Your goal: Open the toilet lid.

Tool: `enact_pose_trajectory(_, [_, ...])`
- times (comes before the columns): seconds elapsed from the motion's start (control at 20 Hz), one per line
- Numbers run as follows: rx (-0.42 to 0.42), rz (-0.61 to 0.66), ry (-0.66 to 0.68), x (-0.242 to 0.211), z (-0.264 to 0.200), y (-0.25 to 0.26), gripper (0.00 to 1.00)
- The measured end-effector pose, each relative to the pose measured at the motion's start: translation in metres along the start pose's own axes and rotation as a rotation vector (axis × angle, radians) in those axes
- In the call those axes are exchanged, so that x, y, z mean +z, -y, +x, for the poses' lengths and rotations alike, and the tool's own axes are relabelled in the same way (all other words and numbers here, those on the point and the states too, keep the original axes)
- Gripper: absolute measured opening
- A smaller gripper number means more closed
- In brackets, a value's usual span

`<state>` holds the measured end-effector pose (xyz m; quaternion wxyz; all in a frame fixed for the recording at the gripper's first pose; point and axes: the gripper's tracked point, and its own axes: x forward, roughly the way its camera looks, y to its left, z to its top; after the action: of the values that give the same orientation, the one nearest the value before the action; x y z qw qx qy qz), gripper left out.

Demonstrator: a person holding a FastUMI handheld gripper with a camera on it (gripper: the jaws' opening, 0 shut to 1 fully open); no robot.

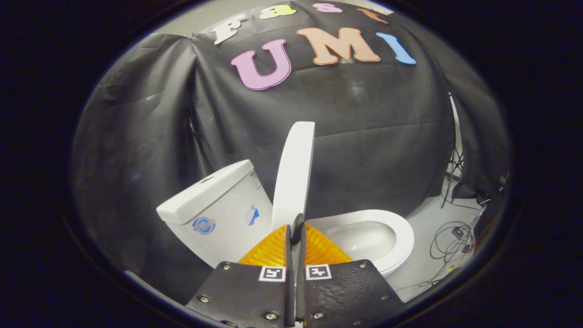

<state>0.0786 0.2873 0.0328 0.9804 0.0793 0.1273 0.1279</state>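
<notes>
Already the toilet lid is raised almost upright, edge-on just ahead of the claw, between the cistern and the open bowl. The claw is closed nearly to touching; whether the lid's rim is pinched cannot be told. A gentle last push toward the cistern, then withdrawal, is likely called for.

We note the handheld two-finger gripper: ribbed fingers, black textured plates fastened with silver screws, two square black-and-white fiducial markers.

The lid, tank and seat are glossy white. The tank bears a round blue-and-orange sticker and a smaller blue one. The floor is pale grey, with black cables.
</notes>
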Motion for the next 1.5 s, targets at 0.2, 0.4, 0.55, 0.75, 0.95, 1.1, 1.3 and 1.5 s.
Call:
enact_pose_trajectory(0.2, [0.028, 0.018, 0.015, 0.001, 0.002, -0.014, 0.02])
enact_pose_trajectory(0.4, [0.041, -0.014, 0.028, 0.003, 0.003, -0.027, 0.02])
enact_pose_trajectory(0.55, [0.036, -0.062, 0.043, 0.002, 0.005, -0.037, 0.02])
enact_pose_trajectory(0.75, [0.070, -0.067, 0.048, 0.000, 0.005, -0.048, 0.02])
enact_pose_trajectory(0.95, [0.107, -0.026, 0.041, 0.001, 0.008, -0.064, 0.03])
enact_pose_trajectory(1.1, [0.117, -0.026, 0.049, 0.000, 0.011, -0.072, 0.03])
enact_pose_trajectory(1.3, [0.127, -0.056, 0.060, -0.003, 0.014, -0.085, 0.03])
enact_pose_trajectory(1.5, [0.136, -0.066, 0.071, -0.005, 0.016, -0.097, 0.03])
